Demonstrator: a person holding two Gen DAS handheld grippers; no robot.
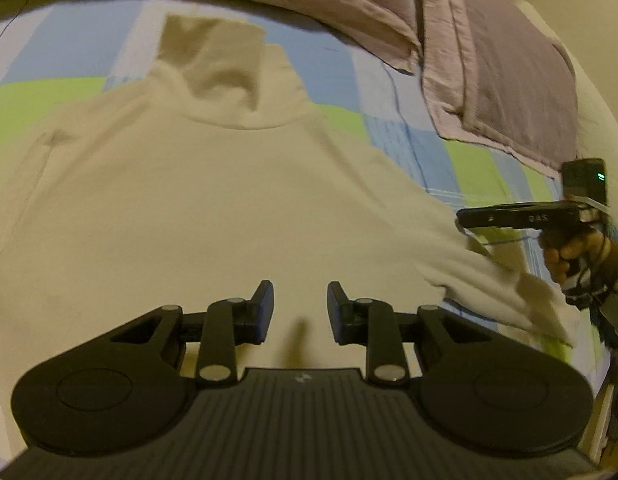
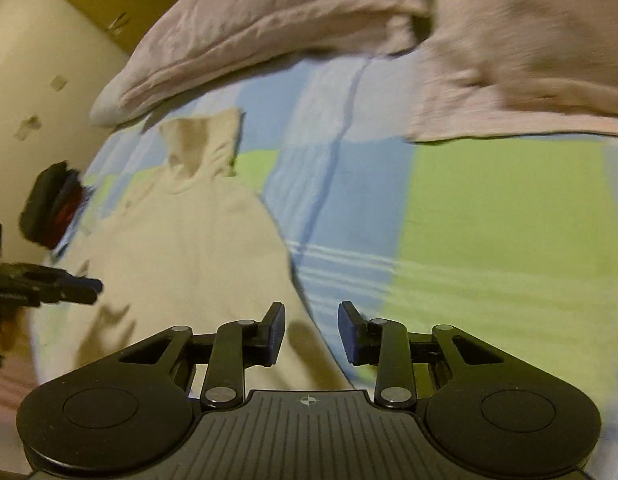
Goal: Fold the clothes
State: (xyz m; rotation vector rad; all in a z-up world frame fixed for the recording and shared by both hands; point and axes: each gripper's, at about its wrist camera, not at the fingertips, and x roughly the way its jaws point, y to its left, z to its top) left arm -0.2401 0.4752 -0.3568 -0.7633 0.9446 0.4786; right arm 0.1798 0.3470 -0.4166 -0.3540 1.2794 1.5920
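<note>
Cream turtleneck sweater (image 1: 213, 200) is laid flat on checked bedsheet (image 1: 393, 92), collar at 12 o'clock. Left gripper (image 1: 301, 312) is held above its body, right gripper (image 2: 312, 332) over its right edge; both narrowly parted, empty.

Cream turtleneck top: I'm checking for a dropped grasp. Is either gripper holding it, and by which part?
Neither. The left gripper and right gripper are both open above the cream turtleneck top, with nothing between their fingers.

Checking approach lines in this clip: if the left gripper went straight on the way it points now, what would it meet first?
Most likely the cream sweater spread on the bed: the left gripper, jaws apart and empty, aims down at its body. Nothing shows in between, though depth is hard to judge.
</note>
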